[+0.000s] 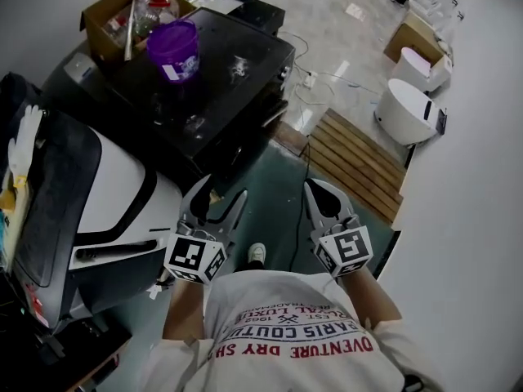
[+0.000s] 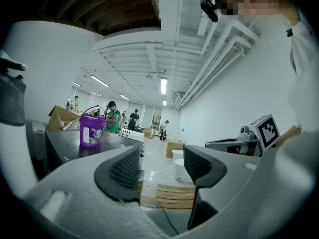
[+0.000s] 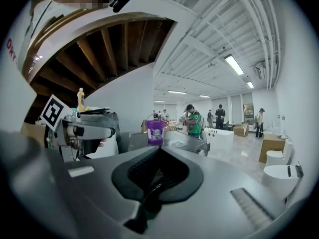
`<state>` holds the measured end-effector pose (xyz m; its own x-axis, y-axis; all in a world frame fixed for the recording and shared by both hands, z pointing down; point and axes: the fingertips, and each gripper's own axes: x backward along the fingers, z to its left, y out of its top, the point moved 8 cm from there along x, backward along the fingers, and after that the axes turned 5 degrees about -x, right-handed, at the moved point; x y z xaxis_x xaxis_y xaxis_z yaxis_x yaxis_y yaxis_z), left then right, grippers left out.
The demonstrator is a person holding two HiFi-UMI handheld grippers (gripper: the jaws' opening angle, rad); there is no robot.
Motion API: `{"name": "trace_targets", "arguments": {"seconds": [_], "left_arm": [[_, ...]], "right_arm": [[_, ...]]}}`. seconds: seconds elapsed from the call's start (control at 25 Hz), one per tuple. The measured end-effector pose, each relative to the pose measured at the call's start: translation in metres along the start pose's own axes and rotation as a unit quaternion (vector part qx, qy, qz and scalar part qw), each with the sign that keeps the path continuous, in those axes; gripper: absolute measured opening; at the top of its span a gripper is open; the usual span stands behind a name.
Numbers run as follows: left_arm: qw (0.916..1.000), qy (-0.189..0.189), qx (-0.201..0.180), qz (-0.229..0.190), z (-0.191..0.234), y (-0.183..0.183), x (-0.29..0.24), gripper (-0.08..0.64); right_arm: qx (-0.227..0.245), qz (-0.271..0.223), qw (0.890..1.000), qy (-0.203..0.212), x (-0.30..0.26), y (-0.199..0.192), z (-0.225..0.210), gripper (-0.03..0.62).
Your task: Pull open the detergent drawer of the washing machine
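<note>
Here we hold both grippers out level in front of our chest, side by side above the green floor point(image 1: 274, 198), and neither one touches anything. The left gripper point(image 1: 221, 193) has its claw spread apart with only air between the ribbed pads point(image 2: 125, 169). The right gripper point(image 1: 317, 188) has its claw drawn together, pad against pad, on nothing.

The washing machine point(image 1: 122, 194), white with a dark lid, stands at the left of the head view, and the left gripper is just beside its rounded front corner. On its white face we see a narrow strip with a dark bar point(image 1: 114, 251). Whether that strip is the detergent drawer we cannot tell, and the drawer does not show clearly in any view.

Behind the washer stands a black machine point(image 1: 237, 96) with a purple bucket point(image 1: 173, 49) on its top, and a cardboard box point(image 1: 122, 15) full of clutter sits next to the bucket. To the right of the black machine a wooden pallet point(image 1: 355, 166) lies on the floor, with a white toilet point(image 1: 404, 113) beyond it. One shoe point(image 1: 257, 254) shows between the two grippers. In the right gripper view a person in a green top point(image 3: 193, 121) stands far down the hall, among other people.
</note>
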<state>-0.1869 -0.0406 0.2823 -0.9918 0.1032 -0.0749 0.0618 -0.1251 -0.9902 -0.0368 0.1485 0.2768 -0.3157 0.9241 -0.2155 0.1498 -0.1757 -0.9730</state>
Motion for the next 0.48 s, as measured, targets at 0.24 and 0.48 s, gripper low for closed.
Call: {"name": "trace_targets", "arguments": {"seconds": [0.24,0.48], "left_arm": [[0.9998,0.007,0.021,0.001,0.036,0.004,-0.042,0.279],[0.9988,0.039,0.027,0.015,0.054,-0.006,-0.064,0.279]], "right_arm": [[0.014,0.009,1.0,0.018,-0.057,0.01,-0.018,0.002],[0.017,0.022,0.998,0.051,-0.102,0.01,-0.038,0.002]]}}
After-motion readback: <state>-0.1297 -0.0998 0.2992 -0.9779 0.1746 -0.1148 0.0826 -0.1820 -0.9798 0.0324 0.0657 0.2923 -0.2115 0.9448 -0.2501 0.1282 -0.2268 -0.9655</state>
